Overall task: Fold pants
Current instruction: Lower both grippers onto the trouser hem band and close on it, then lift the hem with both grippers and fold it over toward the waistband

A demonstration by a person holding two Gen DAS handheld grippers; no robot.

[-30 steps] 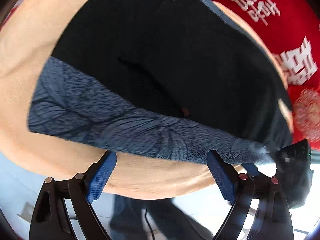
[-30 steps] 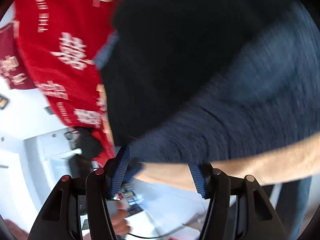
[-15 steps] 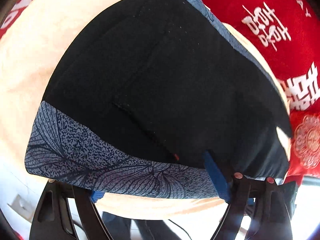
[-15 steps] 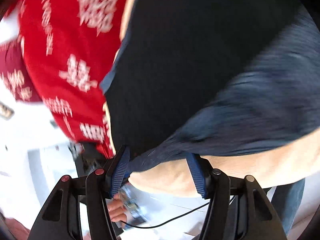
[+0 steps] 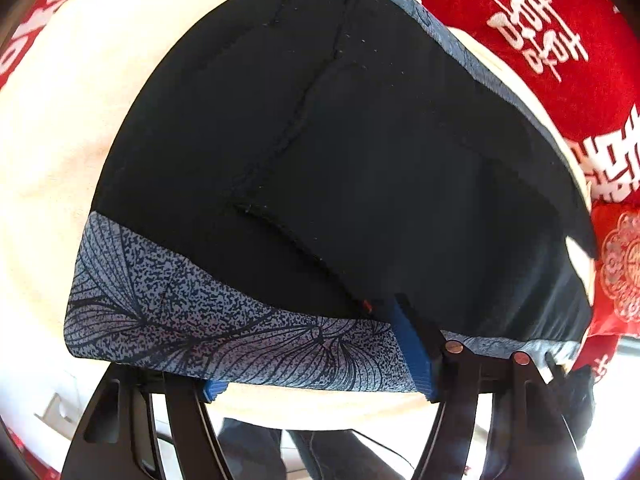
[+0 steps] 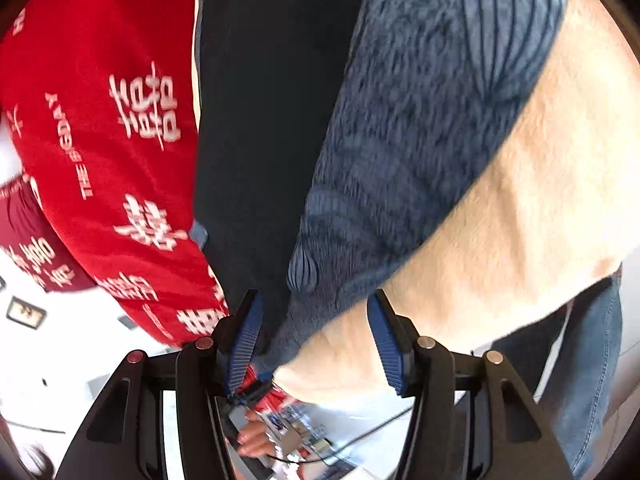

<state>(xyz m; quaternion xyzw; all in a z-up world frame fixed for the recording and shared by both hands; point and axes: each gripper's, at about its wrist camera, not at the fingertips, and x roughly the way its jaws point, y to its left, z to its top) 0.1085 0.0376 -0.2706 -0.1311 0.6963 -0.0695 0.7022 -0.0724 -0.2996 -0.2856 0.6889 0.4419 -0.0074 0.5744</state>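
Observation:
Black pants (image 5: pixel 340 140) with a blue-grey leaf-patterned waistband (image 5: pixel 200 312) lie flat on a cream surface (image 5: pixel 60 120). My left gripper (image 5: pixel 308 344) points steeply down at the band's near edge. Its jaws are closing; the right pad (image 5: pixel 412 344) lies on top of the band and the left pad (image 5: pixel 214 390) peeks out from beneath it, neither pinching the cloth. In the right wrist view the pants (image 6: pixel 256 120) and the waistband (image 6: pixel 400 120) run upward. My right gripper (image 6: pixel 316 300) straddles the band's corner, jaws closing, with cloth between the pads but not squeezed.
A red cloth with white characters (image 5: pixel 540 40) lies under the cream surface's far side (image 6: pixel 100 120). A person's jeans (image 6: pixel 580 360) stand beyond the cream edge (image 6: pixel 540 200). A hand (image 6: pixel 252 436) shows on the floor side below.
My left gripper has slid forward onto the waistband and its jaws have narrowed, one pad now under the band. The right gripper rolled and moved to the band's corner, narrowing slightly.

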